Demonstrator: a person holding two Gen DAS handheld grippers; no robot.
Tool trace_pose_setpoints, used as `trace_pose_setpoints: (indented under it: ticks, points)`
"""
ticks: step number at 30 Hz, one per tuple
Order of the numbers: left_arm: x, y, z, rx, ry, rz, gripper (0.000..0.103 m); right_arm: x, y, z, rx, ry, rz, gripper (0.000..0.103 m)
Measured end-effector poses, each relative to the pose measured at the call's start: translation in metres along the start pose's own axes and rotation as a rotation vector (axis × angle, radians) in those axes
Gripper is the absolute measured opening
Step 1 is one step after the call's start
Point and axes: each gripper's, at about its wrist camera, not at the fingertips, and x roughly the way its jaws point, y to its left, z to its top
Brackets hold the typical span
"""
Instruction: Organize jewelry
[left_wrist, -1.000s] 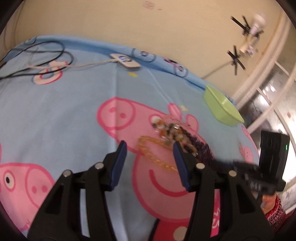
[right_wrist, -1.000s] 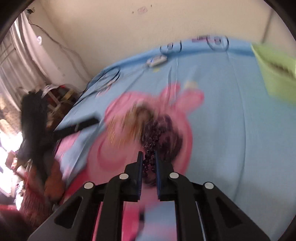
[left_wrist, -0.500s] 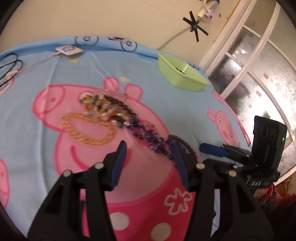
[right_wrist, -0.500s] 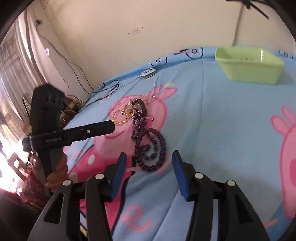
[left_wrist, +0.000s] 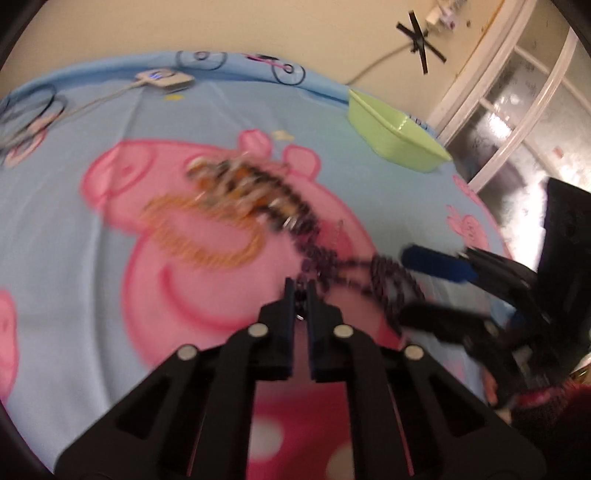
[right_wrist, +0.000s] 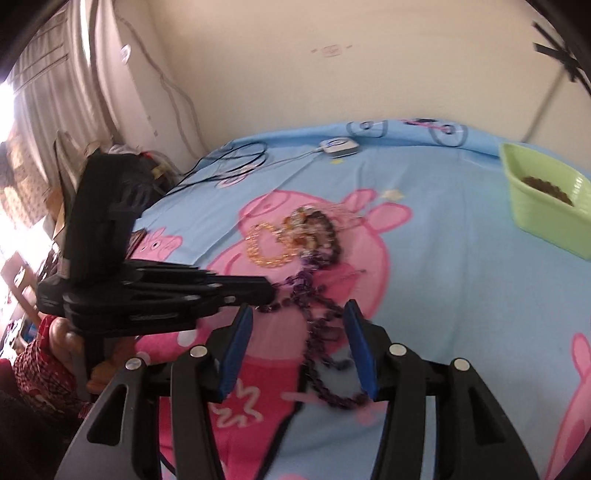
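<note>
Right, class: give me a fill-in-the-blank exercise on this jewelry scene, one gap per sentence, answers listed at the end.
1. The left tongs are pinched shut on the ____ bead necklace.
2. The right tongs stand ____, with beads lying between them.
3. The tray near the wall is coloured ____.
4. The amber chain lies on a bedsheet printed with a cartoon ____.

Answers: purple; open; green; pig

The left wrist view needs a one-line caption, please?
Left gripper shut on the purple bead necklace beside the green tray.
</note>
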Motion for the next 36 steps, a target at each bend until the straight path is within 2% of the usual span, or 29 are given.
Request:
trace_pose_setpoints:
  ticks: [3,6,10,12,15,17,19,21,22,24,26,30,31,32,33,34,36]
  points:
    - [-0.021,0.024,-0.015,-0.070,-0.017,0.002,0.005,0.013,0.017,0.000,-0.067,0.039,0.002,0.027]
    - [-0.036,0.042,-0.026,-0.126,-0.039,-0.013,0.005,0.030,0.032,0.005,-0.160,0.087,-0.056,0.027]
    - [-0.047,0.046,-0.028,-0.137,-0.071,-0.009,0.005,0.050,0.027,0.019,-0.208,0.132,-0.157,0.027]
    - [-0.049,0.047,-0.028,-0.135,-0.077,-0.009,0.005,0.055,0.023,0.022,-0.227,0.157,-0.173,0.031]
    - [-0.049,0.049,-0.028,-0.135,-0.079,-0.004,0.005,0.059,0.014,0.023,-0.213,0.198,-0.104,0.039]
    - [-0.048,0.052,-0.026,-0.146,-0.078,-0.009,0.005,0.056,0.013,0.024,-0.177,0.238,0.070,0.040]
    - [-0.047,0.054,-0.027,-0.159,-0.076,-0.012,0.005,0.054,0.018,0.024,-0.166,0.254,0.186,0.041]
    - [-0.048,0.055,-0.027,-0.168,-0.076,-0.015,0.005,0.053,0.021,0.023,-0.175,0.274,0.232,0.041]
    - [-0.048,0.056,-0.027,-0.172,-0.076,-0.018,0.005,0.050,0.021,0.024,-0.194,0.259,0.228,0.041]
    - [-0.048,0.057,-0.028,-0.179,-0.072,-0.024,0.005,0.045,0.018,0.026,-0.224,0.225,0.151,0.044]
    - [-0.047,0.056,-0.027,-0.175,-0.067,-0.029,0.005,0.048,0.017,0.026,-0.259,0.235,0.071,0.048]
    - [-0.043,0.047,-0.025,-0.134,-0.059,-0.013,0.005,0.059,0.033,0.021,-0.378,0.236,-0.017,0.049]
    - [-0.044,0.044,-0.025,-0.127,-0.062,-0.008,0.005,0.064,0.040,0.020,-0.424,0.244,-0.046,0.044]
    - [-0.044,0.042,-0.025,-0.125,-0.065,-0.009,0.005,0.066,0.044,0.019,-0.439,0.257,-0.024,0.023]
    - [-0.044,0.041,-0.024,-0.126,-0.067,-0.010,0.005,0.066,0.045,0.019,-0.426,0.261,0.003,0.015]
    - [-0.044,0.041,-0.024,-0.127,-0.068,-0.012,0.005,0.065,0.047,0.021,-0.433,0.260,-0.030,0.000]
    - [-0.043,0.041,-0.022,-0.129,-0.064,-0.019,0.005,0.065,0.041,0.026,-0.365,0.275,0.012,0.000]
